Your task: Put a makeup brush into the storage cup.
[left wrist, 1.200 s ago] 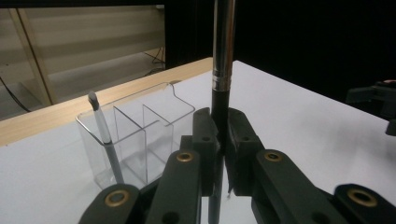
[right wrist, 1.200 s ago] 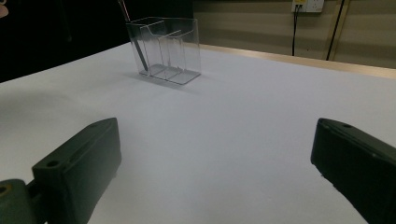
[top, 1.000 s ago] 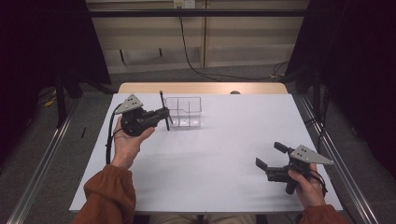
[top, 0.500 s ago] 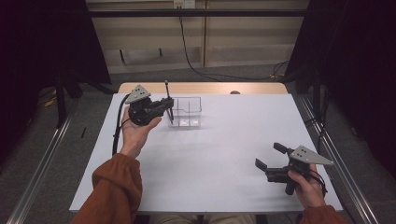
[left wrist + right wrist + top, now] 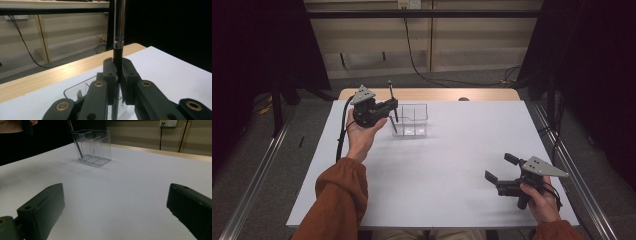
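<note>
Pen (image 5: 392, 105): slim, black with a chrome band, near upright, clamped in the left tongs (image 5: 388, 107), lower tip just beside the holder. Holder (image 5: 413, 120): clear plastic, compartmented, upright on the white tabletop (image 5: 437, 170).

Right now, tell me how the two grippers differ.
The left gripper is shut on a black pen; the right gripper is open and holds nothing. The left is raised beside the clear box at the far side; the right sits low near the table's front edge. Both are black, each in a hand.
</note>
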A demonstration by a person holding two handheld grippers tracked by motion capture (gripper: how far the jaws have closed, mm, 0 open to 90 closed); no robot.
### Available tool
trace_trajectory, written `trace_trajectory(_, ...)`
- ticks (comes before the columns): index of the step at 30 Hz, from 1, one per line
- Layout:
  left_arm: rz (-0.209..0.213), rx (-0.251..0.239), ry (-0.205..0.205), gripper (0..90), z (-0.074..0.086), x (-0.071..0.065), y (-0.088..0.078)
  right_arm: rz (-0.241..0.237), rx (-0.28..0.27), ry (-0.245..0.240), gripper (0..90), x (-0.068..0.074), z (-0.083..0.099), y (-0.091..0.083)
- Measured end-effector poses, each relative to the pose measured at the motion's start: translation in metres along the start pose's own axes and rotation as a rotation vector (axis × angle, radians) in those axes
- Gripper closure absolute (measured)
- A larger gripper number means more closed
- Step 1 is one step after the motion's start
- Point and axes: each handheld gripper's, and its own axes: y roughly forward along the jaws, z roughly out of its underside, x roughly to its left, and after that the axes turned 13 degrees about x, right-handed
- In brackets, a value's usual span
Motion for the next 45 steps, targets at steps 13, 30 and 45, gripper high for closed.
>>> trace_trajectory(13, -0.043, -0.011, -0.007, 84.1, -0.01, 0.004, 0.012, -0.015, -0.016, 0.02, 1.2, -0.002, 0.0, -0.002)
trace_trajectory(30, -0.05, 0.012, 0.014, 84.1, -0.011, 0.004, 0.026, -0.019, -0.017, 0.018, 1.8, -0.002, 0.0, -0.002)
trace_trajectory(45, -0.055, 0.058, 0.034, 84.1, -0.004, 0.004, 0.037, -0.025, -0.006, 0.016, 1.8, -0.002, 0.0, -0.001)
